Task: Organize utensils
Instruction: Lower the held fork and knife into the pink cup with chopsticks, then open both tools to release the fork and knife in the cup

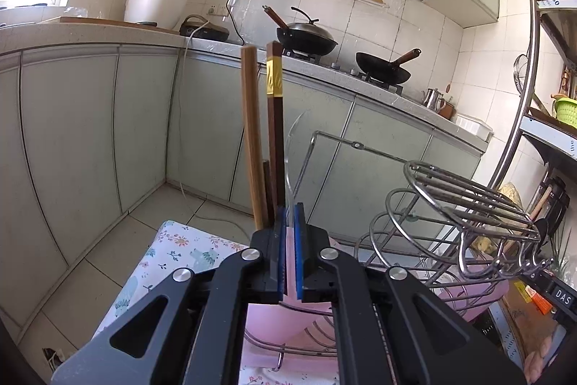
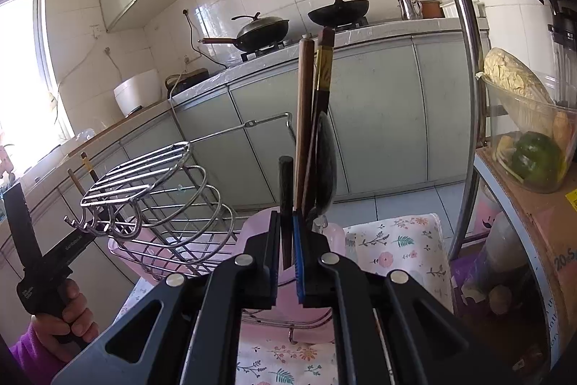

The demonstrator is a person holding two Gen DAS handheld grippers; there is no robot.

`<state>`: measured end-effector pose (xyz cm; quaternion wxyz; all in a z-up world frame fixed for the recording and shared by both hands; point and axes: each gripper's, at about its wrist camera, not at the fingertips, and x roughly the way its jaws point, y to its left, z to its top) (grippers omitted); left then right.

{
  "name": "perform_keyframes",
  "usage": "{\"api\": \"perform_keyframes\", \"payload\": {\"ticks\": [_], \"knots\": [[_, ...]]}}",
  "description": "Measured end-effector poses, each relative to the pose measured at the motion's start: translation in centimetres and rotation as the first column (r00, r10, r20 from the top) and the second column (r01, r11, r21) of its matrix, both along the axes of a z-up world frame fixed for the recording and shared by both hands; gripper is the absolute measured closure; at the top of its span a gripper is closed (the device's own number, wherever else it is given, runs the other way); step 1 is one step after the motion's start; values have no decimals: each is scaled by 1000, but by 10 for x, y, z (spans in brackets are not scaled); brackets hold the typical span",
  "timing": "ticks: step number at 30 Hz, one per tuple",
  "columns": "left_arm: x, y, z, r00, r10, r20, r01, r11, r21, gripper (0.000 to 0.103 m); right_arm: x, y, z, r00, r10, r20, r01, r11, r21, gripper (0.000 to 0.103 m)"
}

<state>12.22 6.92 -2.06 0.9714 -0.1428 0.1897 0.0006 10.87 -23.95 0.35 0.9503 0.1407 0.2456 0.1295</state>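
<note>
The left gripper (image 1: 289,222) is closed, and two chopsticks rise almost straight up just beyond its tips: a light wooden chopstick (image 1: 251,132) and a dark chopstick with a gold band (image 1: 274,118). From its own camera I cannot tell whether the pads pinch their lower ends or the sticks merely stand just behind the tips; nothing shows plainly between the blue pads. The right gripper (image 2: 286,240) is clamped on a dark stick-like handle (image 2: 285,197) that stands up between its jaws, and right beyond it rise a pale chopstick (image 2: 303,118), a dark banded one (image 2: 321,103) and a black ladle-like utensil (image 2: 326,165), bunched together and upright. In the right wrist view the left gripper appears at the far left, held by a hand (image 2: 68,313), with two short chopstick ends showing near its tip. Between the two tools sits the wire dish rack (image 1: 468,204) in a pink drain tray (image 1: 310,331) on the floral-clothed worktop (image 1: 173,255). The utensils' long axes run vertical, so the coming move is probably a straight lowering, with either bundle kept upright over the rack; the right hand looks nearer the upright cluster.
</note>
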Motion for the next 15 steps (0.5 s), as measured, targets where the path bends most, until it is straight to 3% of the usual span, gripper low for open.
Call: {"api": "perform_keyframes", "payload": {"ticks": [11,13,15], "knots": [[-6,1,-2,999,-15,-43,13,999,-32,94,-5,1,-5,999,25,-34,-25,1000,6,87],[-9,-1,-2,998,-28,-48,27,999,-29,87,-7,1,-5,999,36,-29,-35,999,13,81],[-12,-4,-1,998,-37,-48,36,999,-19,84,-10,3,-4,999,42,-25,-42,999,13,69]]}}
